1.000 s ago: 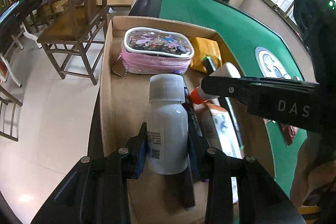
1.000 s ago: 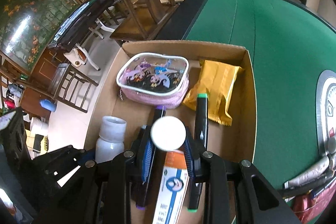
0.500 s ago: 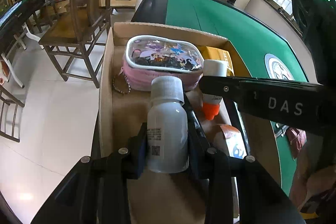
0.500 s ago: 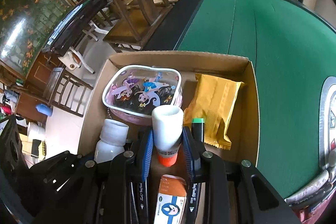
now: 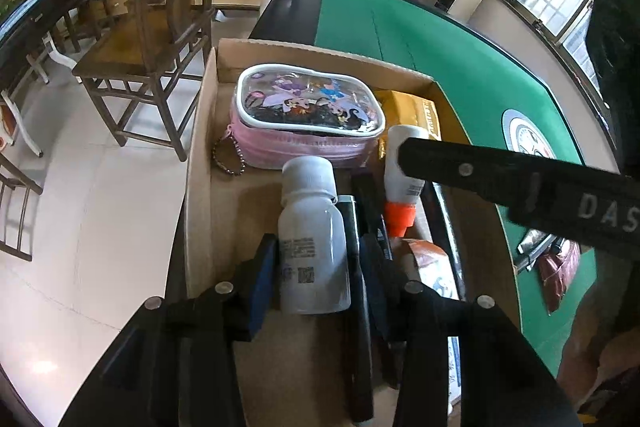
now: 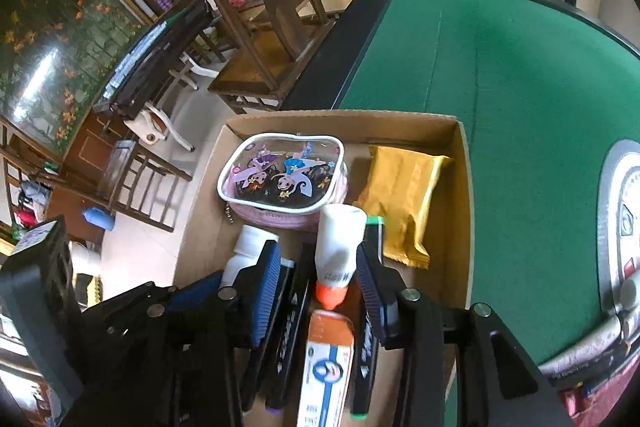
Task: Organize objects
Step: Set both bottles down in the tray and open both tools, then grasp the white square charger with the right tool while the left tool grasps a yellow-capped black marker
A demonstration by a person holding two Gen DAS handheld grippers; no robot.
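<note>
Box (image 5: 198, 163): cardboard, on the green table's (image 5: 472, 75) edge, under both tongs.
L tongs (image 5: 316, 267): jaws opening; white pill bottle (image 5: 312, 251) lies between the blue pads. Left pad looks just off the bottle; right side hard to tell. Bottle lies on the box floor, cap pointing away from the tongs.
Pouch (image 5: 304, 115): pink w/ clear cartoon top, ahead of L tongs at the far end of the box, just past the bottle cap. Bead chain hangs at its left corner.
Markers (image 6: 288, 331): black, lying lengthwise on the box floor btwn the two tongs and under the R one; another w/ green cap (image 6: 374, 223) by R tongs' right finger.
R tongs (image 6: 320, 275): jaws opening; white glue tube w/ orange cap (image 6: 336, 259) sits between the pads, orange end toward the tongs. Gap visible on the left pad side; right side near or touching, can't tell.
Carton (image 6: 326, 367): orange/white, flat under R tongs, just behind the tube's orange cap.
Yellow packet (image 6: 404, 195): ahead-right of R tongs, against the box's right wall.
</note>
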